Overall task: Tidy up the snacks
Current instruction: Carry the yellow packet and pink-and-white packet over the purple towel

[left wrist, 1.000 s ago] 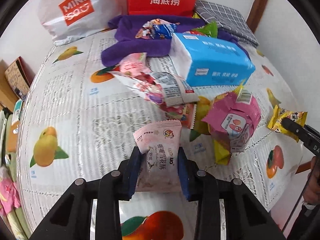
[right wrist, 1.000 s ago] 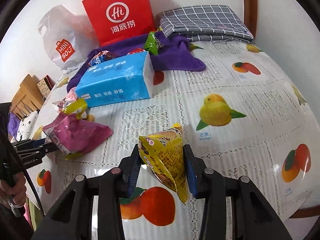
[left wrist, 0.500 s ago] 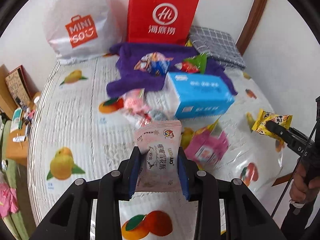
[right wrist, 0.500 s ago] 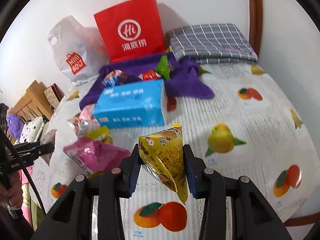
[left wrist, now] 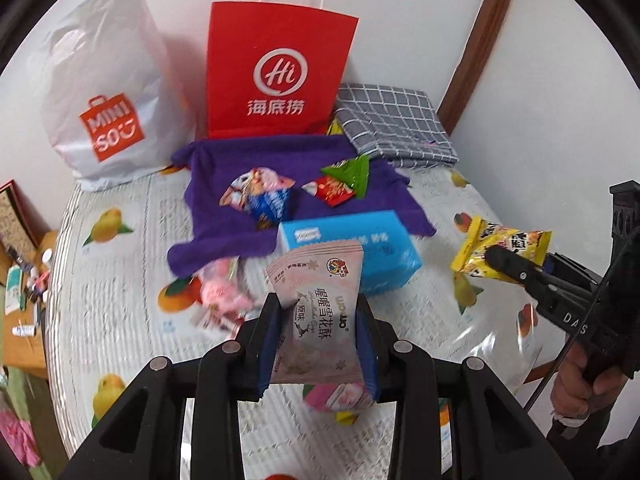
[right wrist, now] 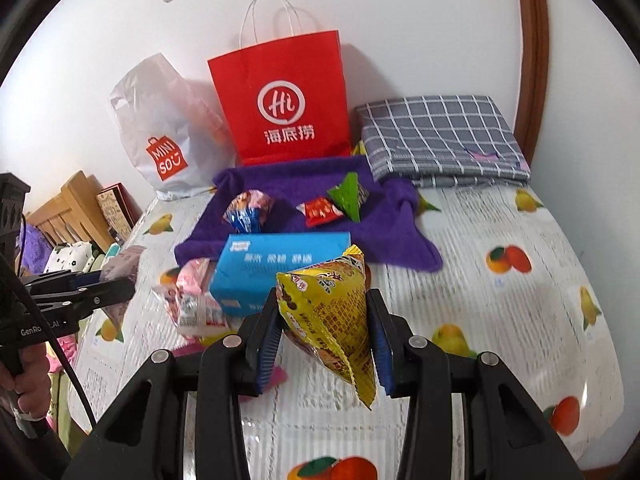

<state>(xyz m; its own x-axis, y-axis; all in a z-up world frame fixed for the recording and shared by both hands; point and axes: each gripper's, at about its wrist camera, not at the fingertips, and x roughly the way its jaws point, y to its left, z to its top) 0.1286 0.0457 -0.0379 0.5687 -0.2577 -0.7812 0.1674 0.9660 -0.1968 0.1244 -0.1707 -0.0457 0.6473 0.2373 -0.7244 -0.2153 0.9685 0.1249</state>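
While the left claw (left wrist: 318,340) pinches a pink packet (left wrist: 320,312) clear of the table (left wrist: 120,280), the right claw (right wrist: 324,336) squeezes a yellow packet (right wrist: 326,308); beyond both, snacks (left wrist: 260,194) lie gathered on a purple towel (left wrist: 224,224), likely the collecting spot.

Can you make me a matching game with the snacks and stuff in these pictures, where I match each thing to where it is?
Things:
1. pink snack packet
2. yellow snack bag
3. green triangle snack
4. red paper bag

Places:
A. lying on the purple towel
B. standing against the wall, behind the towel
C. pinched in the right gripper
D. pinched in the left gripper

Pairs: 1-D, 2-C, 3-A, 4-B
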